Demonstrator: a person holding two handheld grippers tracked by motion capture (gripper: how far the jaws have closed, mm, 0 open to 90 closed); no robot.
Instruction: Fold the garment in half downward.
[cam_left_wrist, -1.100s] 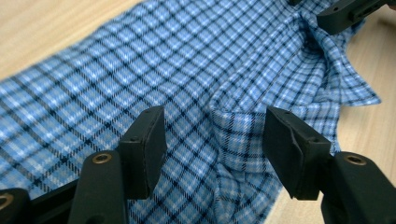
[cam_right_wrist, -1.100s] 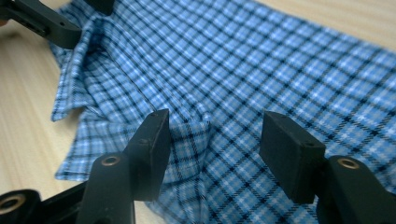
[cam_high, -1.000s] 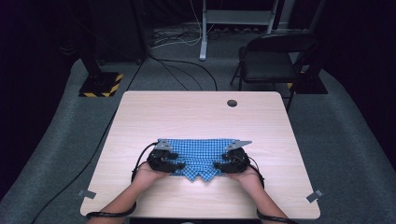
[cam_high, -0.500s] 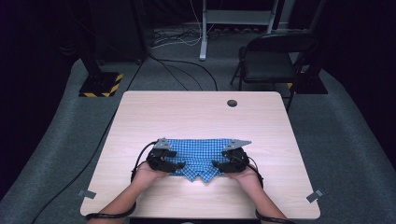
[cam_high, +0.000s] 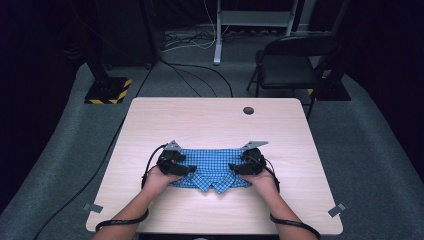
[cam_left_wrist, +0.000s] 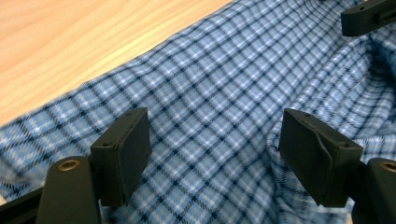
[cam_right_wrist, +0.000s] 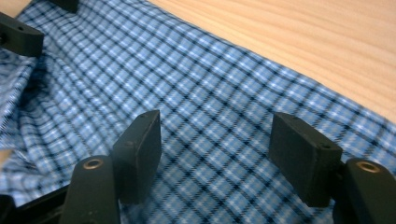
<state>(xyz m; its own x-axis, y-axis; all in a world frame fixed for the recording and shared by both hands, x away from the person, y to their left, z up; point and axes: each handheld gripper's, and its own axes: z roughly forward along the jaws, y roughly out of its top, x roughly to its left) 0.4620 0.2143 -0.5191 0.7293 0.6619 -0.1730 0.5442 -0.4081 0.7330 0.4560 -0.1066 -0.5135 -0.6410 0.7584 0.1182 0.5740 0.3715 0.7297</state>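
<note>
Both grippers, left gripper (cam_left_wrist: 212, 135) and right gripper (cam_right_wrist: 215, 140), have hardly moved, jaws wide apart and empty, the checked shorts (cam_high: 212, 167) below them, ungrasped.

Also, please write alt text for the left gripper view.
The left tongs stand open over a blue checked cloth lying on a wooden table. A tip of the right tongs shows at the top right corner.

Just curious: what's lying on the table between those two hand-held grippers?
A blue checked cloth spans the stretch between the left hand-held gripper and right hand-held gripper, seen from the high view.
</note>
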